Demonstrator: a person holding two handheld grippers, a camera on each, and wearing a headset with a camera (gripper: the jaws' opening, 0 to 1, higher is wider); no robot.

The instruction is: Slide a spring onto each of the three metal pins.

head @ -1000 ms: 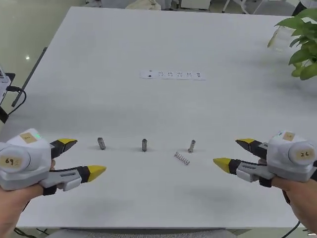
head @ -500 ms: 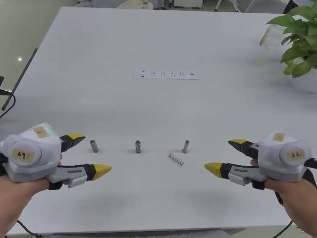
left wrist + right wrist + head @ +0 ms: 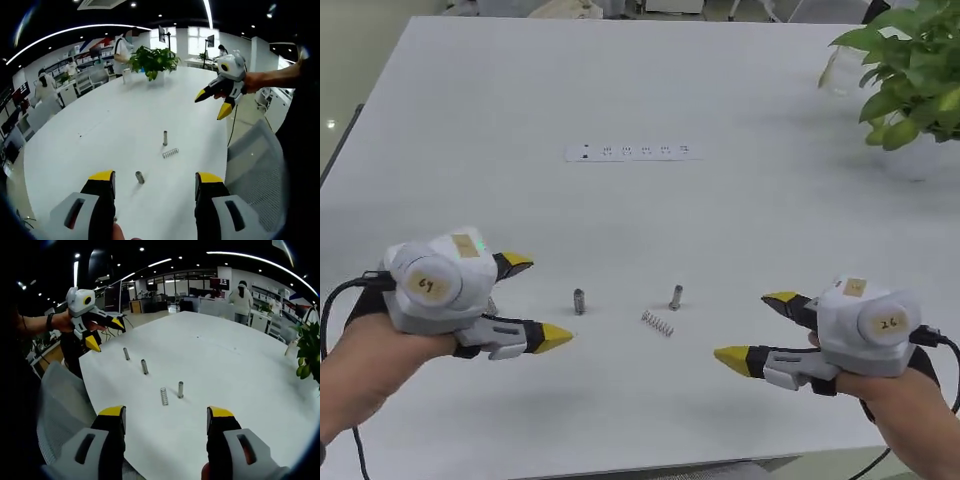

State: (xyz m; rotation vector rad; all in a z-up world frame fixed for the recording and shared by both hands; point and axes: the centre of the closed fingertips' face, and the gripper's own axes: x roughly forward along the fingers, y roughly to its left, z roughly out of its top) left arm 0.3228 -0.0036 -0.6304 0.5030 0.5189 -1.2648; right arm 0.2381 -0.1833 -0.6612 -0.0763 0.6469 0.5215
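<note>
Left gripper [image 3: 542, 298]: hovering well to the left of the loose spring [image 3: 658, 323], jaws standing apart and carrying nothing, probably because the pick-up is falling to the other hand. Left pin [image 3: 126, 354]: standing upright on the white table [image 3: 720, 210], farthest left of the spring and partly hidden behind the left gripper in the head view. Its shaft is looking ribbed in the right gripper view, so a coil is likely sitting on it, though it is too small to be sure. Middle pin [image 3: 579, 301]: standing upright, left of the spring, likewise showing a dark ribbed sleeve. Loose spring: lying flat on the table, a short, thin silver coil, slanting, touching nothing. Right pin [image 3: 676, 297]: standing just beyond and to the right of the spring, near but apart, looking smooth and bare, so this one is likely awaiting the coil. Right gripper [image 3: 750, 326]: hovering to the right of the spring, jaws parted and empty, pointing toward it, seemingly readying for the grasp.
</note>
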